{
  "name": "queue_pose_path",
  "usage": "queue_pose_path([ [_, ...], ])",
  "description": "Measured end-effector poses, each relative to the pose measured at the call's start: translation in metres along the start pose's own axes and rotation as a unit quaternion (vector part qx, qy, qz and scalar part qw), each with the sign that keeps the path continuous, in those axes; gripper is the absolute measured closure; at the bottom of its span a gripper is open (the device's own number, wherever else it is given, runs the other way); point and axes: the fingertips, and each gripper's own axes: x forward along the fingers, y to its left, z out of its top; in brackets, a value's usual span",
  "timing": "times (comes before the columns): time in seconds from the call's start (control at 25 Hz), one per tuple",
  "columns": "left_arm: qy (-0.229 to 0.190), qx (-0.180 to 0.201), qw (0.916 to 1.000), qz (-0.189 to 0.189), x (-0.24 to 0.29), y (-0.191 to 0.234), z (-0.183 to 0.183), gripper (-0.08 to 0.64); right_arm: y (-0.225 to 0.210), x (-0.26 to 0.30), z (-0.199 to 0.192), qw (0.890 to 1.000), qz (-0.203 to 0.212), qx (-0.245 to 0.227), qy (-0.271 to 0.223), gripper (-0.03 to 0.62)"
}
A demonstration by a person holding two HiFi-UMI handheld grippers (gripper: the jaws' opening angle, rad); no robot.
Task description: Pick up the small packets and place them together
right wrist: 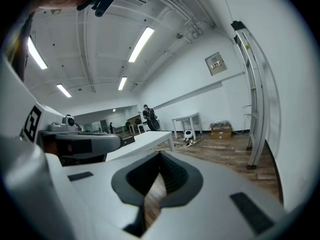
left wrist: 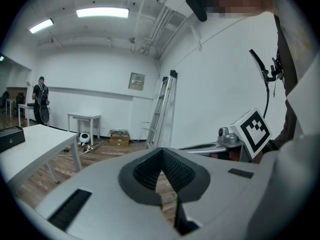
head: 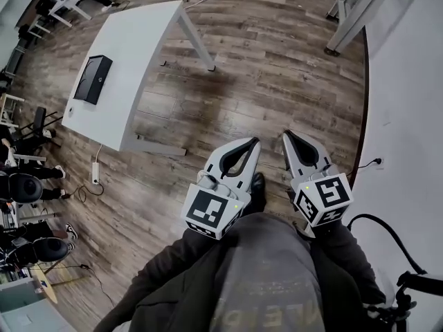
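The left hand-held gripper (head: pixel 253 144) and right hand-held gripper (head: pixel 288 137) are hanging clenched and empty; best be opening them while nearing the bench (head: pixel 145 40).

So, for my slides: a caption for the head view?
Both shut and empty, the left gripper and right gripper hang over wooden floor near a white table bearing a black box.

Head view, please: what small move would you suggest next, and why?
Probably turn toward the white table: the left tool and right tool are shut, empty, above wooden floor, and no packets are in view.
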Motion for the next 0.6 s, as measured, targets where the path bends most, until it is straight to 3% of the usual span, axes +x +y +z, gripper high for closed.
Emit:
queue_pose_path([
  [0.24,0.007,-0.007,0.9999,0.007,0.024,0.048,0.009,0.557,-0.005,0.054,0.017,1.000,0.014,-0.003,0.006,0.588],
  [0.6,0.011,-0.013,0.9998,-0.011,0.075,0.073,0.018,0.557,-0.051,0.085,0.042,1.000,-0.011,-0.002,0.003,0.588],
])
